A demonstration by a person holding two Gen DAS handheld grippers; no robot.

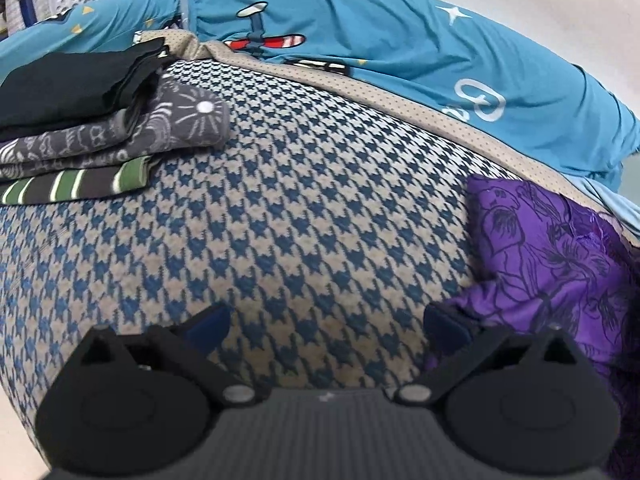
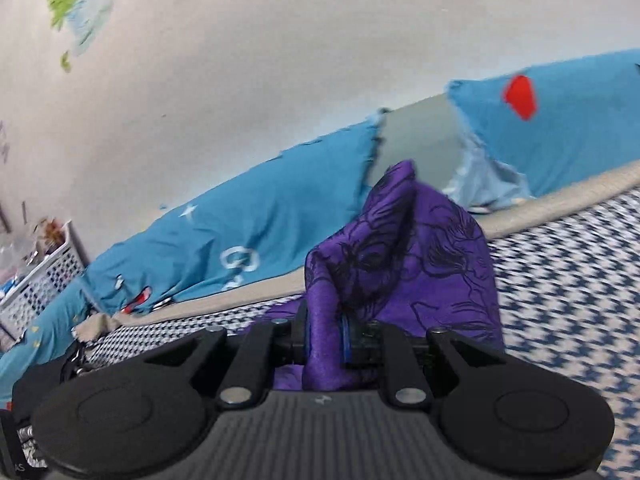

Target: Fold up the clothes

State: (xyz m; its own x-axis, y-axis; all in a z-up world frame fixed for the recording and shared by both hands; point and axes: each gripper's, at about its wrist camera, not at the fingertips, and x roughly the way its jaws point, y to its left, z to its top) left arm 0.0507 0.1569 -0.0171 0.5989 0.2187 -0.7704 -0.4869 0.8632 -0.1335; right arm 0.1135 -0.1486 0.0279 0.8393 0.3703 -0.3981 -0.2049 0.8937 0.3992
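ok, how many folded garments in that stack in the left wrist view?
3 visible, one pile at left on the houndstooth cover: black garment on top, grey patterned garment in the middle, green-striped garment at the bottom. More may be hidden.

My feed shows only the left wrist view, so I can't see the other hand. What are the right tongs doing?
Observer: The right tongs are shut on the purple garment, with a bunched fold pinched between the pads.
Operator: Is the garment flat on the bed?
Observer: No, in the right view it rises in a peak above the tongs, in front of the blue pillows.
Operator: Anything else over there that I can't see?
Observer: A gap between two blue pillows behind the garment, and green stickers high on the wall.
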